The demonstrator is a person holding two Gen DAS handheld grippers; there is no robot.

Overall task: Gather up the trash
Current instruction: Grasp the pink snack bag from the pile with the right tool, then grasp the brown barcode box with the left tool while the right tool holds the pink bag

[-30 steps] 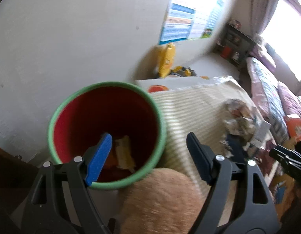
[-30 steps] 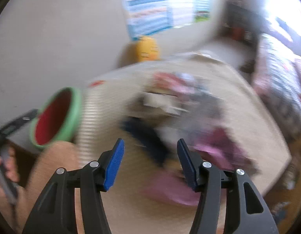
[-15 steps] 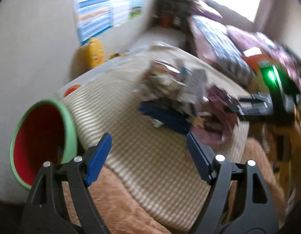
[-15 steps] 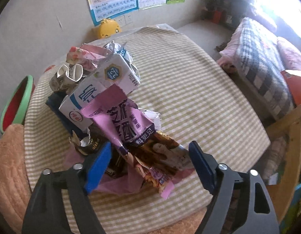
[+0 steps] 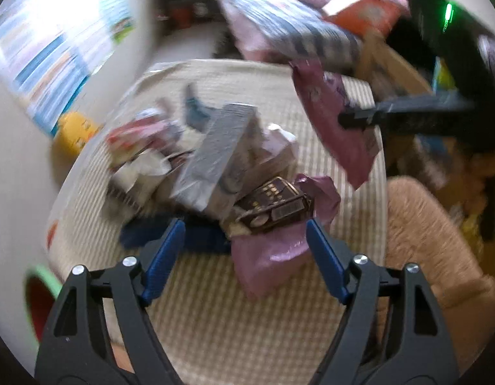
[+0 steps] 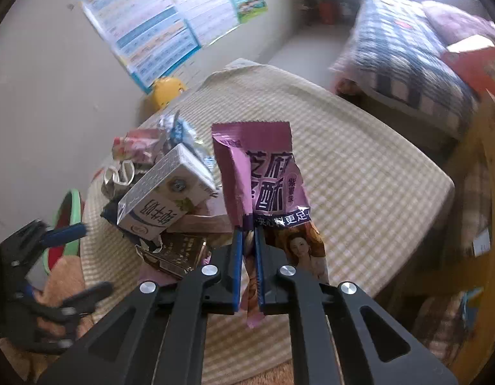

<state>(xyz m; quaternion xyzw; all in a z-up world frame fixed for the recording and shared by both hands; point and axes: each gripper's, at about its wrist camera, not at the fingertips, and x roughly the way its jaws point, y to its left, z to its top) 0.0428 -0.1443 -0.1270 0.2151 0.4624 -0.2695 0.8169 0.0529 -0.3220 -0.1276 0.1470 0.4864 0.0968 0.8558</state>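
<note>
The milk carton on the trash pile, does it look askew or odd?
Yes. The milk carton lies tilted on the heap, its print upside down, propped on other wrappers. Beside it, the right gripper holds a purple snack wrapper.

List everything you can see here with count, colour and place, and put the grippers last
snack wrapper: one, purple, lifted above the pile
milk carton: one, white, top of pile
dark box: one, brown, pile's near edge
tablecloth: one, beige check, over the table
bin: one, green rim, red inside, left of table
wall posters: several, blue-white, far wall
right gripper: black, blue pads, shut on the wrapper
left gripper: black, blue pads, open, nothing held
</note>
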